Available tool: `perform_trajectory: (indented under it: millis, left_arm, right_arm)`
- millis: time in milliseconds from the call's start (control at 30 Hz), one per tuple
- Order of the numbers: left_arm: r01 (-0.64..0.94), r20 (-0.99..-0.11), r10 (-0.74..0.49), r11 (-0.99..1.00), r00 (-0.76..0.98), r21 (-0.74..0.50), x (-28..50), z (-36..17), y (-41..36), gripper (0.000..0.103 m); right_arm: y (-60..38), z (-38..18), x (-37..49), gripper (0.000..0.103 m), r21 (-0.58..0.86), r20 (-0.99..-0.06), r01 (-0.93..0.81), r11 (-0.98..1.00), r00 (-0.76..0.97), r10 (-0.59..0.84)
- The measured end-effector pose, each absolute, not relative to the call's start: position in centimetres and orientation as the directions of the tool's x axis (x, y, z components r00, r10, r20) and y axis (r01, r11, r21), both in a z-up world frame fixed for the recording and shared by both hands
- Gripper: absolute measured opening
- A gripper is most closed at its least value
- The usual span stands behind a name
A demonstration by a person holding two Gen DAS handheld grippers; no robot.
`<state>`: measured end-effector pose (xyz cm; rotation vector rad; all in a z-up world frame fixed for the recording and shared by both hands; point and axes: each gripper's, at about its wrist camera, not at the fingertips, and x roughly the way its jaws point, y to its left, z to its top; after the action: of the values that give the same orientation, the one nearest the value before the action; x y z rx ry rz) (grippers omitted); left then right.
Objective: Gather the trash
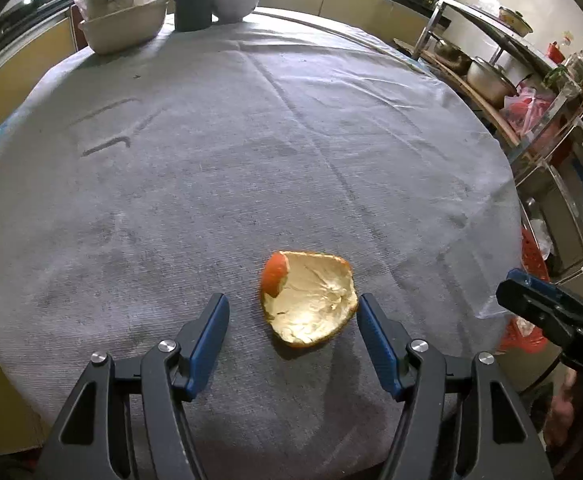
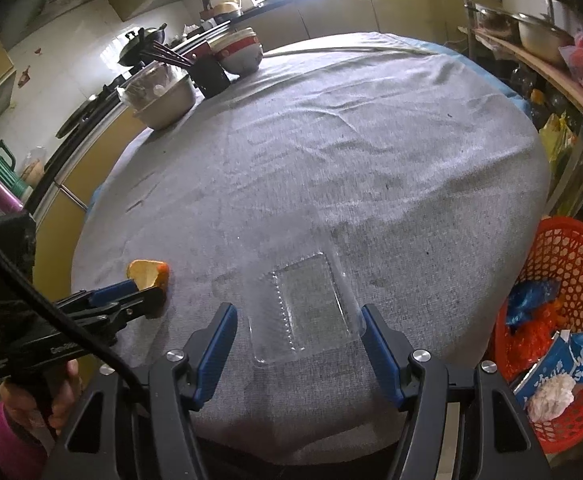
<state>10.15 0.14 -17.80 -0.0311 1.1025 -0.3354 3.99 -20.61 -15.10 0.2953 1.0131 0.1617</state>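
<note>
An orange peel (image 1: pixel 309 300), pale inside up, lies on the grey tablecloth (image 1: pixel 251 140) near the front edge. My left gripper (image 1: pixel 293 314) is open around it: the right finger (image 1: pixel 371 328) is at the peel's edge and the left finger (image 1: pixel 213 328) stands well clear. In the right wrist view a clear plastic tray (image 2: pixel 311 308) lies flat on the cloth. My right gripper (image 2: pixel 299 326) is open with the tray between its fingers, and small gaps show on both sides. The peel (image 2: pixel 147 272) shows at the left of that view, beside the left gripper.
A red mesh basket (image 2: pixel 563 264) with blue and white trash stands below the table's right edge. At the far edge are a metal basin (image 2: pixel 167 108), a dark cup of chopsticks (image 2: pixel 211 74) and stacked bowls (image 2: pixel 241 54). A shelf rack with pots (image 1: pixel 487 76) is on the right.
</note>
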Motion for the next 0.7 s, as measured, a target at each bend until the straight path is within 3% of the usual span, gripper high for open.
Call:
perform_trajectory:
  millis: [200, 267, 333, 467, 700]
  left_arm:
    - [0.252, -0.862, -0.278, 0.95, 0.424, -0.183, 10.1, -17.9, 0.0, 0.067]
    - [0.252, -0.858, -0.283, 0.949, 0.429, -0.186, 10.1, -17.9, 0.1, 0.063]
    - [0.252, -0.856, -0.282, 0.95, 0.433, -0.186, 10.2, -17.9, 0.0, 0.05]
    - [0.253, -0.848, -0.291, 0.948, 0.443, -0.193, 10.3, -17.9, 0.1, 0.046]
    - [0.243, -0.824, -0.332, 0.939, 0.458, -0.244, 10.6, -17.6, 1.1, 0.032]
  right_arm:
    - [-20.2, -15.0, 4.1, 0.067, 0.266, -0.818, 0.002, 0.964, 0.53, 0.224]
    - [-20.2, -14.9, 4.3, 0.066, 0.267, -0.816, 0.001, 0.964, 0.532, 0.226]
    - [-19.8, -14.8, 4.6, 0.066, 0.25, -0.82, -0.005, 0.968, 0.531, 0.214]
    - [-19.3, -14.7, 4.6, 0.059, 0.223, -0.82, -0.013, 0.975, 0.538, 0.195]
    - [-19.2, -14.8, 4.7, 0.058, 0.226, -0.82, -0.019, 0.974, 0.537, 0.2]
